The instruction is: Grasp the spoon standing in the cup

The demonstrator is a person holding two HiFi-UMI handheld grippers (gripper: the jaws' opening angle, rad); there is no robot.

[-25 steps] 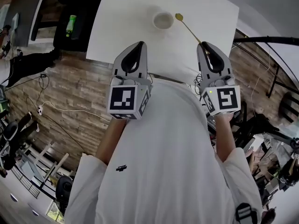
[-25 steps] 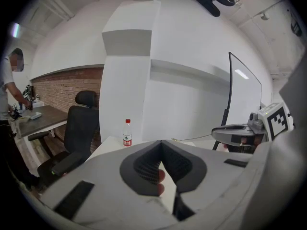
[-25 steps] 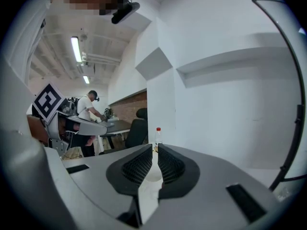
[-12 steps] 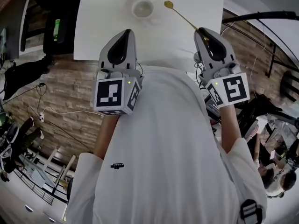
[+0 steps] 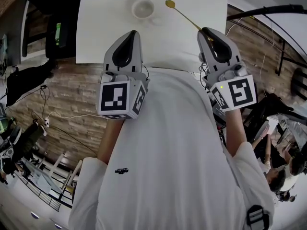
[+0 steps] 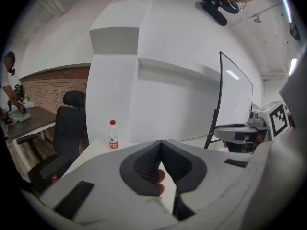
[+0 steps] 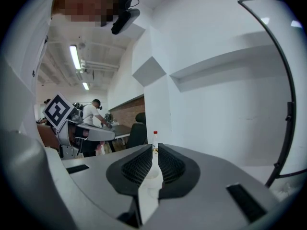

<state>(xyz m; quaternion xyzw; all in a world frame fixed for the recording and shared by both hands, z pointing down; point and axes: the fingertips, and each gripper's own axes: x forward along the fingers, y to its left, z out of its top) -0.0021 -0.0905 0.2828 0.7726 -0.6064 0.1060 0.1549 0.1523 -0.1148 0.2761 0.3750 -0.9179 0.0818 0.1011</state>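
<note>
The left claw [image 5: 131, 33] is shut on nothing; the right claw [image 5: 203, 31] is pinched to a thin slit on the tail end of the spoon [image 5: 185, 17], which slants out over the desk [image 5: 100, 37], its bowl just beside the cup [image 5: 143, 8], not in it. By the look of it the spoon is thin, stiff, light, slick metal, so it may pivot in so short a hold; gripping further up the handle would steady it.

The table [image 5: 96, 28] lies open around the cup [image 5: 143, 8] and spoon [image 5: 183, 16].
</note>
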